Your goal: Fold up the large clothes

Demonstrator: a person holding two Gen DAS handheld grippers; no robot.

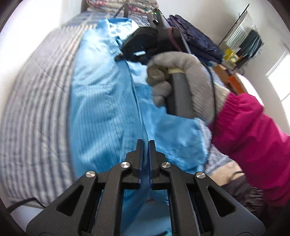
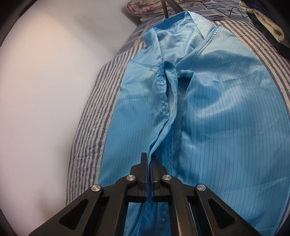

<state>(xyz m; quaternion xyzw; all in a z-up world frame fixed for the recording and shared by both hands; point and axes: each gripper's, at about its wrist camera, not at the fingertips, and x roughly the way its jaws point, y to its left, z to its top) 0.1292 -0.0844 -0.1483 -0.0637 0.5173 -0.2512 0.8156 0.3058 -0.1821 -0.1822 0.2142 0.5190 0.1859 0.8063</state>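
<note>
A large light-blue pinstriped garment lies spread lengthwise on a striped bed. My left gripper is shut on a fold of its edge, and the cloth runs between the pads. In the left wrist view a grey-gloved hand with a magenta sleeve holds the right gripper's handle over the garment, fingers pointing toward the collar end. In the right wrist view the garment fills the bed. My right gripper is shut on a raised ridge of its front edge, and this pleat runs up toward the collar.
The grey-and-white striped bedspread borders the garment on the left, by a white wall. A dark blue quilted garment lies at the far right of the bed. Pillows and a black cable lie at the head.
</note>
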